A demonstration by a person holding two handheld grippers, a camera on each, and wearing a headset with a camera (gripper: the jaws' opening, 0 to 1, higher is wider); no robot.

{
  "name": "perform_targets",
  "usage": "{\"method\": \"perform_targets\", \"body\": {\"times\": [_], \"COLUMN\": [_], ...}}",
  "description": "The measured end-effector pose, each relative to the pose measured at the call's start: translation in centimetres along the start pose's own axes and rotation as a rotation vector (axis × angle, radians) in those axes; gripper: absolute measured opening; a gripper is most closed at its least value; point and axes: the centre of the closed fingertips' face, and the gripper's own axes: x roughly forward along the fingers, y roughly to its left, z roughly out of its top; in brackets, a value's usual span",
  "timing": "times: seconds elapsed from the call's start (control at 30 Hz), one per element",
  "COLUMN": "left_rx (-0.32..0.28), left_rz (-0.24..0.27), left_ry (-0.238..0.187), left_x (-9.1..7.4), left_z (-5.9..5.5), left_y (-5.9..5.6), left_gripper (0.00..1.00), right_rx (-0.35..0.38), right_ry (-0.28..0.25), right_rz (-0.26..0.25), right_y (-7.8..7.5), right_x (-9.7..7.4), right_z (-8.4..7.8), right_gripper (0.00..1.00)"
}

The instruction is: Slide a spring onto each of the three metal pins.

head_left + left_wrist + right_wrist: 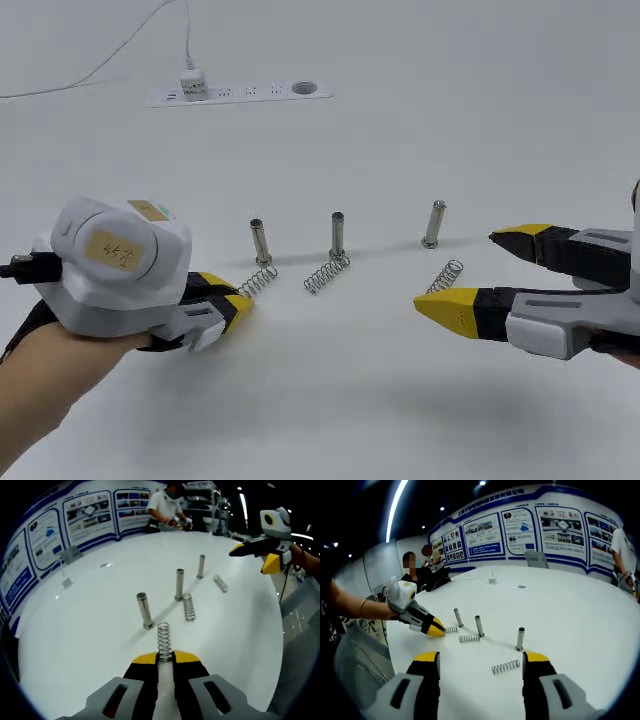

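On the white bench (330, 410), at the left, the left gripper (165, 656) has its jaws closed on the near end of the left spring (163, 637), which lies flat and points toward the foot of the upright left pin (144, 610). Middle spring (327, 273) lies flat, one end at the base of the upright middle pin (337, 234). Right pin (434, 224) stands upright with the right spring (446, 276) flat on the bench just beside it; the right gripper (481, 657) holds its jaws wide apart, that spring lying between its two yellow tips.
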Motion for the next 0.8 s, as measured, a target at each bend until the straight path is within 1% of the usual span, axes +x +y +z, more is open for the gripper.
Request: {"method": "perform_targets", "body": {"times": [0.13,0.17,0.3,0.33,0.4,0.43,0.47,0.5,0.63,0.67,0.73,0.8], "left_rx": [-0.029,-0.050,-0.100,-0.121,-0.143,-0.163,-0.172,-0.188,-0.193,-0.202,-0.211,-0.217], "left_rz": [-0.002,-0.007,-0.018,-0.023,-0.028,-0.029,-0.034,-0.042,-0.067,-0.076,-0.090,-0.100], "left_ry": [-0.015,-0.033,-0.090,-0.110,-0.135,-0.160,-0.173,-0.194,-0.236,-0.256,-0.275,-0.298], "left_x": [-0.8,-1.1,-2.0,-2.3,-2.7,-3.0,-3.2,-3.4,-4.1,-4.3,-4.6,-5.0], "left_z": [-0.1,0.1,0.9,1.2,1.6,1.9,2.2,2.5,3.4,3.9,4.4,4.9], "left_y": [-0.2,-0.4,-0.9,-1.1,-1.3,-1.5,-1.6,-1.9,-2.9,-3.3,-3.8,-4.3], "left_gripper": [0.10,0.10,0.10,0.10,0.10,0.10,0.10,0.10,0.10,0.10,0.10,0.10], "right_rx": [0.005,0.003,0.008,0.014,0.025,0.034,0.041,0.053,0.071,0.070,0.070,0.083], "right_ry": [-0.007,-0.010,-0.022,-0.026,-0.040,-0.050,-0.055,-0.062,-0.076,-0.081,-0.093,-0.109], "right_rz": [0.006,0.008,0.020,0.024,0.031,0.037,0.042,0.053,0.087,0.101,0.119,0.151], "right_y": [0.1,0.2,0.6,0.7,1.0,1.1,1.3,1.5,2.3,2.7,3.2,4.0], "right_x": [-0.1,-0.1,-0.2,-0.1,-0.1,-0.1,0.0,0.1,0.5,0.6,0.8,0.9], "right_z": [0.4,0.5,1.0,1.1,1.5,1.7,1.9,2.1,3.0,3.3,3.8,4.4], "right_gripper": [0.67,0.67,0.66,0.66,0.65,0.65,0.64,0.63,0.62,0.61,0.59,0.57]}}
